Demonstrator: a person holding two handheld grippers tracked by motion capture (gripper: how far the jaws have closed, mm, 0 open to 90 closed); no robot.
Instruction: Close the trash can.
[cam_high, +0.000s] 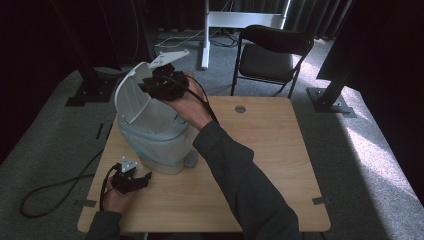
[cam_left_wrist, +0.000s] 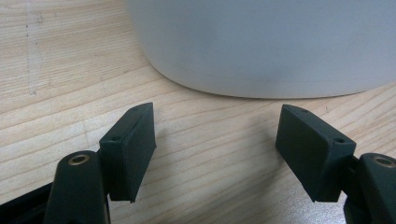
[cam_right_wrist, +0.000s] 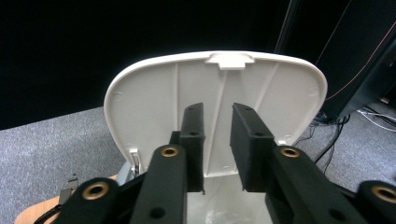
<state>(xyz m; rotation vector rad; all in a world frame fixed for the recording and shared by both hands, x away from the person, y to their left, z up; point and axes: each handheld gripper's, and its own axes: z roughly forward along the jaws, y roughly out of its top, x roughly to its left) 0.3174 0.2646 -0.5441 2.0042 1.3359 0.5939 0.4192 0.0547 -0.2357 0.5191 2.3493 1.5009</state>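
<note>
Lid of bin stands up; right gripper fingers narrowed, gripping nothing; left gripper spread on counter. Next: push lid down.

The high view looks forward and down over the whole tabletop. The left gripper view sits low and close, facing the white bin's base. The right gripper view faces its raised lid at 12 o'clock.

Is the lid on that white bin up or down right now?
Up. The lid stands raised above the white bin, underside facing the right gripper, bin mouth uncovered.
</note>
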